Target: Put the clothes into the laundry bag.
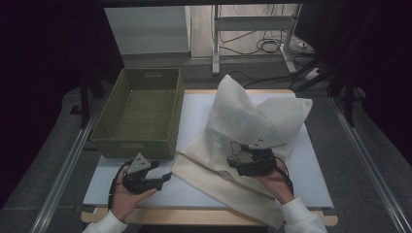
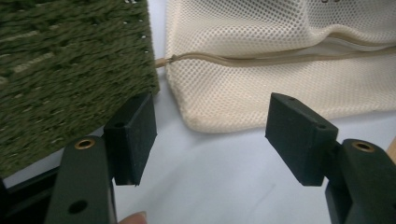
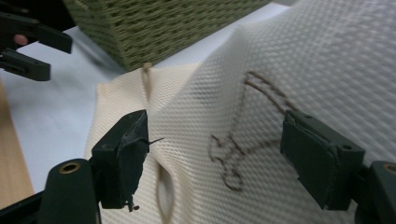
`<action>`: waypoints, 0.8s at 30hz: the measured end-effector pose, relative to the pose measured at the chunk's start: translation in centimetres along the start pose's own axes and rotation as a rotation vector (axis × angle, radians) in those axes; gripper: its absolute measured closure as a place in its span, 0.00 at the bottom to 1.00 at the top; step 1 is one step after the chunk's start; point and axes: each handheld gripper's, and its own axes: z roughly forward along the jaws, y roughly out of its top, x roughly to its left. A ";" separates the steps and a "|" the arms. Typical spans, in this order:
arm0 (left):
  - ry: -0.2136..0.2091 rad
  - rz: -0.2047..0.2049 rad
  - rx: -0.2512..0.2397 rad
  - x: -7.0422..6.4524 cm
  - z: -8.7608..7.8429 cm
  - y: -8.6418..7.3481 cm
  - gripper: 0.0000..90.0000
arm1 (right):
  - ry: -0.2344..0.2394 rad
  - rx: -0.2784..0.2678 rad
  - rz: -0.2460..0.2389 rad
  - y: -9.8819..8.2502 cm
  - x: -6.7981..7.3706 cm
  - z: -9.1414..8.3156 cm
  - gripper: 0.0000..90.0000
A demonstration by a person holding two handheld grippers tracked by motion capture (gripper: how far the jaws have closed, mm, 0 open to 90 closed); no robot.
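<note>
Bare table (image 1: 194,121) between basket (image 1: 141,114) and mesh bag (image 1: 243,121) gives passage.

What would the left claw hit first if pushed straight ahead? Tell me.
Probably the near corner of the cream mesh bag, lying ahead between the open jaws of the left claw. The green woven basket sits close beside its left jaw; depth is unclear.

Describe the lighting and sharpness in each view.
High view: dim, with dark surroundings; the white table is brightest. Left gripper view: the mesh bag is sharp, the green basket soft and close. Right gripper view: the bag's weave blurs toward the upper right, no glare.
</note>
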 end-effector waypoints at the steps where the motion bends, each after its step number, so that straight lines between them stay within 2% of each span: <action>1: 0.004 -0.001 -0.002 0.0 -0.1 0.0 0.36 | -0.010 -0.008 0.005 -0.2 -0.2 -0.3 0.27; 9: 0.033 -0.001 -0.014 0.5 -0.2 0.0 0.36 | -0.066 -0.066 0.069 -2.6 -1.9 -3.4 0.27; 13: 0.047 -0.009 -0.014 0.9 -0.3 -0.1 0.36 | -0.106 -0.054 0.104 -4.3 -2.8 -4.6 0.27; 16: 0.052 -0.015 -0.009 1.1 -0.2 -0.2 0.36 | -0.131 -0.040 0.141 -5.7 -3.4 -5.2 0.27; 18: 0.054 -0.013 -0.005 1.1 -0.1 -0.2 0.36 | -0.133 -0.046 0.185 -6.5 -3.8 -5.5 0.26; 24: 0.056 -0.009 0.002 1.2 0.2 -0.2 0.36 | -0.150 -0.054 0.210 -7.1 -4.4 -5.7 0.26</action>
